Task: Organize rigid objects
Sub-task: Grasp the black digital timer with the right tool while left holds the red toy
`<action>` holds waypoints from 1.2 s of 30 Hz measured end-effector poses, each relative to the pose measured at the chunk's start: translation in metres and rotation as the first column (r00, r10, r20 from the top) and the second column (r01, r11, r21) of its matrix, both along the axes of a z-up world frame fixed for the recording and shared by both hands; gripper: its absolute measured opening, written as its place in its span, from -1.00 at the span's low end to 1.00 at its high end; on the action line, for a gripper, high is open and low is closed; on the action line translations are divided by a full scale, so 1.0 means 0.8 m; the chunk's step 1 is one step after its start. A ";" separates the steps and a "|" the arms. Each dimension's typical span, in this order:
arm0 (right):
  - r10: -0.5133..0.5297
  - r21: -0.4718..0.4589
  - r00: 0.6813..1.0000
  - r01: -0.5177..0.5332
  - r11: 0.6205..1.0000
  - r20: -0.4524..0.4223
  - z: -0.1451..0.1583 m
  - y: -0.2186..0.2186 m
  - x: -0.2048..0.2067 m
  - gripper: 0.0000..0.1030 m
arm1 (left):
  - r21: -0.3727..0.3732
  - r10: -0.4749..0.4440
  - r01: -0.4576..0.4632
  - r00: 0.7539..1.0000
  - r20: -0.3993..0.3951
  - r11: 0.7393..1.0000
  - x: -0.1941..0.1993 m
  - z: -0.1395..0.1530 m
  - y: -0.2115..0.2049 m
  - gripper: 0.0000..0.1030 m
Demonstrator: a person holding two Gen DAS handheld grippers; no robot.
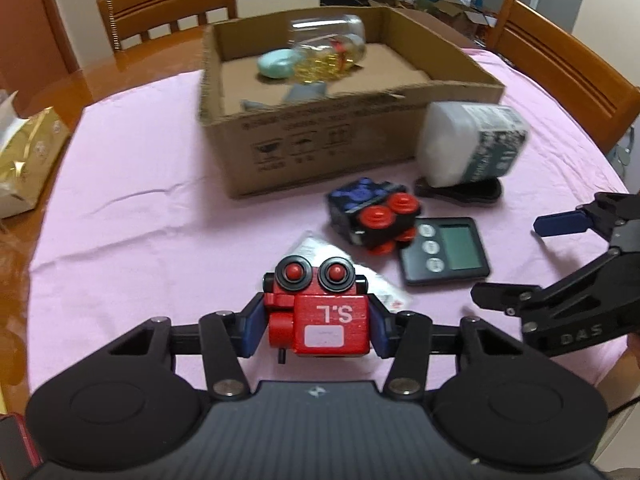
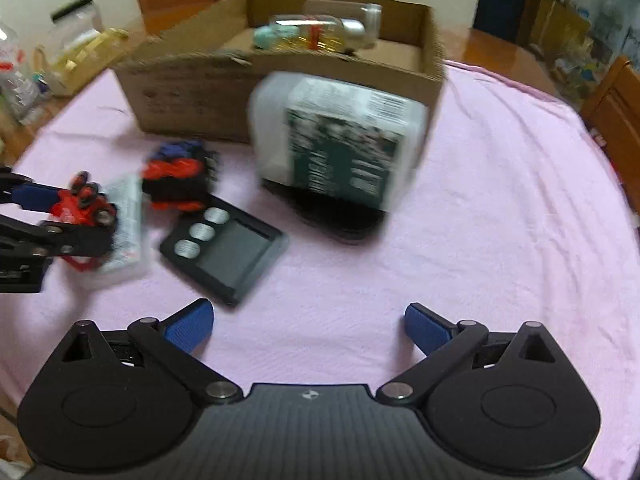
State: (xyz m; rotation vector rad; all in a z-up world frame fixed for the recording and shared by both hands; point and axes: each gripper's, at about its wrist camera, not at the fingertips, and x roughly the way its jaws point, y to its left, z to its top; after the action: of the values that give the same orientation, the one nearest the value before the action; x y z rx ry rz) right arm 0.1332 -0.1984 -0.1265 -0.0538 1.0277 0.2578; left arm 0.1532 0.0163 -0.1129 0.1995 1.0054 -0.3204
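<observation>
My left gripper [image 1: 316, 322] is shut on a red wooden toy train car [image 1: 320, 312], wheels up, just above the pink cloth; it also shows in the right wrist view [image 2: 80, 208]. My right gripper [image 2: 308, 326] is open and empty over the cloth, and shows at the right of the left wrist view [image 1: 532, 256]. Ahead lie a black and blue toy train car [image 1: 372, 216], a black digital timer [image 1: 444, 250] and a white plastic jar [image 1: 472, 144] with a dark label. The open cardboard box [image 1: 320, 136] holds a glass jar [image 1: 328, 46] and a teal case [image 1: 276, 64].
A clear flat packet [image 1: 384, 280] lies under the red car. A black flat object [image 1: 460, 192] sits under the white jar. A gold bag [image 1: 24, 160] lies at the table's left edge. Wooden chairs [image 1: 168, 4] stand behind the table.
</observation>
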 end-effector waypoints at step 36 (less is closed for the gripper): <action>0.072 -0.075 0.995 -0.067 0.995 0.063 -0.001 0.064 0.028 0.56 | 0.034 0.067 -0.067 0.998 -0.010 0.997 0.009 -0.021 0.066 0.09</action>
State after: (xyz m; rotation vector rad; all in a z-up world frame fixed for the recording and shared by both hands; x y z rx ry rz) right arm 0.1559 -0.1471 -0.1275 -0.1638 0.9710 0.2802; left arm 0.1607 0.0689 -0.1301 0.1944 1.0266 -0.2439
